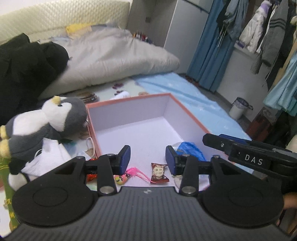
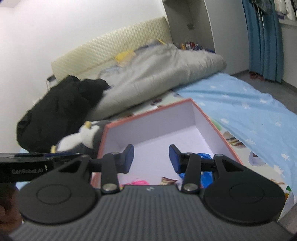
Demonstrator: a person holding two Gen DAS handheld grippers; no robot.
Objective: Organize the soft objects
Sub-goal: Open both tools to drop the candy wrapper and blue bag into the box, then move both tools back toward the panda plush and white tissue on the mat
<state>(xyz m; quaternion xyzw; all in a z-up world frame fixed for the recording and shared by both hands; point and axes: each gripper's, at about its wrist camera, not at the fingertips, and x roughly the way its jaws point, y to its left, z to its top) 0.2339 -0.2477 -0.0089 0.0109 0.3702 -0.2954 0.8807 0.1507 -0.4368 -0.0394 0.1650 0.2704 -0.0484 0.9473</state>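
Claws are held part-open and empty above the box (image 1: pixel 130 111), the left claw (image 1: pixel 147 159) and right claw (image 2: pixel 151 159) side by side. Beyond the left claw's left finger, the penguin (image 1: pixel 46 122) is propped outside the box, probably awaiting collection.

A grey duvet (image 1: pixel 111 55) lies beside a black jacket (image 1: pixel 24 70), clothes (image 1: pixel 259 33) hanging behind.

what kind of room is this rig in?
Most likely a bedroom at home. A grey duvet is bunched against a padded headboard, a blue sheet covers the surface, and clothes hang on a rail beside it. The open box sits on the bed.
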